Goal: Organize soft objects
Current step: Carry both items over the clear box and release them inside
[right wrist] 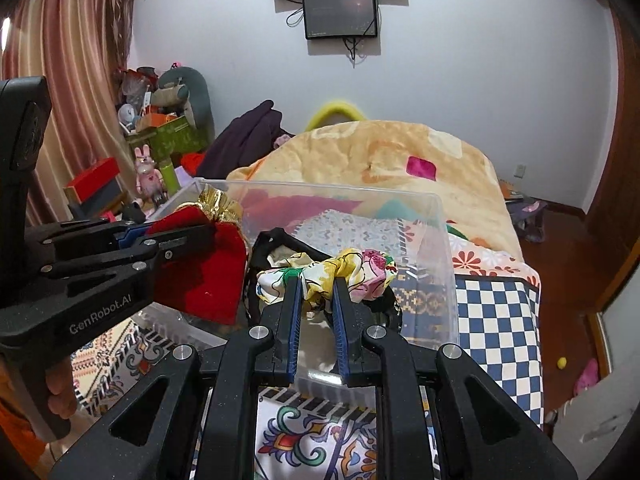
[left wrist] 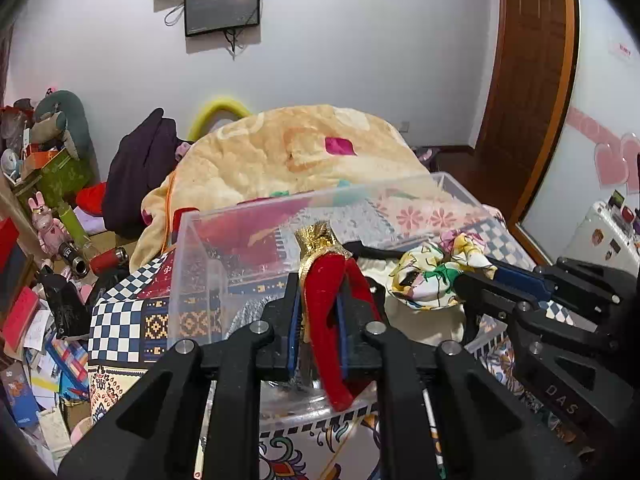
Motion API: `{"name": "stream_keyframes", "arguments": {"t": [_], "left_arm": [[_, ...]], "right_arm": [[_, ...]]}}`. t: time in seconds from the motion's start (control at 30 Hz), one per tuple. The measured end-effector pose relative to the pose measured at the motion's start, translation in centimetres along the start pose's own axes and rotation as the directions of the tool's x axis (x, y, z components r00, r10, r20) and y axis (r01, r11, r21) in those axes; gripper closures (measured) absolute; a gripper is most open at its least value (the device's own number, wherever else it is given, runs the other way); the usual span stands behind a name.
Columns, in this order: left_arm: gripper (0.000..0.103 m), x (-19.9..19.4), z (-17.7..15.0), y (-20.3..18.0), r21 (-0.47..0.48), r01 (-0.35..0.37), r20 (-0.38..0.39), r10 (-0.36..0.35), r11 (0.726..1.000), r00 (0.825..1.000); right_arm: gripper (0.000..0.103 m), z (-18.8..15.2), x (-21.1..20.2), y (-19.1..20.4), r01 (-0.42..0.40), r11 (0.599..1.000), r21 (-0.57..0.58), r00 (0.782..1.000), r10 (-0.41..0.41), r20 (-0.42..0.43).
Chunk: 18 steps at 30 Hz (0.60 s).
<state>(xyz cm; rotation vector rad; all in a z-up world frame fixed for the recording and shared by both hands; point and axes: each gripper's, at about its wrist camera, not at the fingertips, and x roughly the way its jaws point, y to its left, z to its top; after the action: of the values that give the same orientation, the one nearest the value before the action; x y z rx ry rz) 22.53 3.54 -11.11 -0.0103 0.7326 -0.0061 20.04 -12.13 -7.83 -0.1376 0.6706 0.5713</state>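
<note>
My left gripper (left wrist: pixel 318 286) is shut on a red velvet pouch (left wrist: pixel 326 320) with a gold top, held over the clear plastic box (left wrist: pixel 192 264) on the bed. The pouch also shows in the right wrist view (right wrist: pixel 204 268). My right gripper (right wrist: pixel 317 284) is shut on a floral fabric scrunchie (right wrist: pixel 332 270), held above the box (right wrist: pixel 444 280) beside a black strap (right wrist: pixel 256 264). The scrunchie shows in the left wrist view (left wrist: pixel 428 276) too, right of the pouch.
The box sits on a patterned checkered bedspread (right wrist: pixel 500 320). A heaped yellow blanket (left wrist: pixel 296 152) lies behind it. A cluttered desk with toys and boxes (left wrist: pixel 48 208) stands left. A wooden door (left wrist: pixel 528 80) is at the right; screens (right wrist: pixel 340 12) hang on the wall.
</note>
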Motion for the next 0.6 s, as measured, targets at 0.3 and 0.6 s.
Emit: {"name": "stream_keyframes", "arguments": {"t": [0.3, 0.6], "left_arm": [[0.056, -1.3, -0.5, 0.3, -0.005, 0.006, 0.008, -0.006, 1.000, 1.000], [0.032, -6.5, -0.4, 1.0, -0.019, 0.017, 0.105, -0.015, 1.000, 0.994]], "right_arm": [[0.066, 0.2, -1.4, -0.1, 0.006, 1.000, 0.004, 1.000, -0.006, 0.016], [0.039, 0.0, -5.9, 0.0, 0.035, 0.999, -0.022, 0.993, -0.033, 0.111]]}}
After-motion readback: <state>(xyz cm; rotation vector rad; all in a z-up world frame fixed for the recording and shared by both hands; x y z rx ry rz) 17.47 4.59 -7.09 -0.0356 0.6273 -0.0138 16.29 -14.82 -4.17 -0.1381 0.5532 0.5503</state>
